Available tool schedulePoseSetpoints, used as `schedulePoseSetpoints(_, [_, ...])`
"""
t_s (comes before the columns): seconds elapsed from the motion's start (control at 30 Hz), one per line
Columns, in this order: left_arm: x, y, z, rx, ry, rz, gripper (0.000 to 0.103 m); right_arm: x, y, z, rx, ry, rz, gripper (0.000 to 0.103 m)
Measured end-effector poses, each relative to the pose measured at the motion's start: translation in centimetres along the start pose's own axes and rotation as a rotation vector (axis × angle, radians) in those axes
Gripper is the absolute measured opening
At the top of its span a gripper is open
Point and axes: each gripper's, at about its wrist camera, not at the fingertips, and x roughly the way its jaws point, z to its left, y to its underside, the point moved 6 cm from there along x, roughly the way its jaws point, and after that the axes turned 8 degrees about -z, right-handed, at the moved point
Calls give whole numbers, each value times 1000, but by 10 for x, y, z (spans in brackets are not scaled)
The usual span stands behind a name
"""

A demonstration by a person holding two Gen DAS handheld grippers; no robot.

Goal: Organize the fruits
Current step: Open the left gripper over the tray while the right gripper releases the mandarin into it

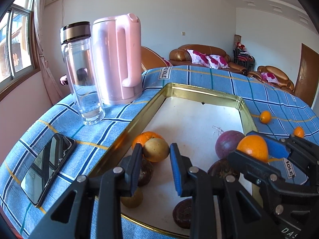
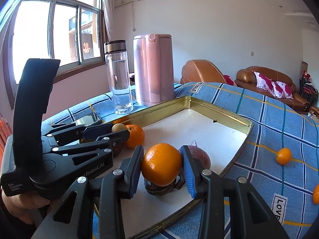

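A gold-rimmed tin tray lies on the blue plaid cloth. My left gripper is shut on a small yellow-brown fruit low over the tray's left side, beside an orange. My right gripper is shut on a bigger orange, just above a dark wrinkled fruit in the tray. A purple fruit sits behind its right finger. More dark fruits and a yellow one lie in the tray's near part. Two small oranges rest on the cloth to the right.
A pink kettle and a glass bottle stand behind the tray's left corner. A phone lies flat on the cloth left of the tray. Brown sofas are beyond the table's far edge.
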Motion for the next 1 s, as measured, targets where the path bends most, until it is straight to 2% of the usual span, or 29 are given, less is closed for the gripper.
schedulePoseSetpoints(0.67, [4, 6, 4, 10, -30, 26, 32, 7, 2, 6, -24, -23, 33, 41])
schedulePoseSetpoints(0.73, [4, 6, 6, 5, -41, 29, 48, 7, 3, 6, -21, -27, 37, 41])
schedulePoseSetpoints(0.77, [3, 6, 7, 1, -43, 26, 51, 7, 3, 5, -16, -31, 37, 42])
schedulePoseSetpoints(0.83, [1, 6, 9, -8, -53, 20, 62, 5, 2, 2, -3, -30, 24, 49])
schedulePoseSetpoints(0.9, [-2, 5, 12, -23, -61, 16, 69, 1, 0, -3, 22, -15, 1, 68])
schedulePoseSetpoints(0.93, [-4, 4, 13, -27, -68, 12, 74, -3, -1, -8, 38, -2, -20, 71])
schedulePoseSetpoints(1.0, [-11, -1, 12, -24, -77, -10, 76, -11, -6, -16, 56, 28, -53, 74])
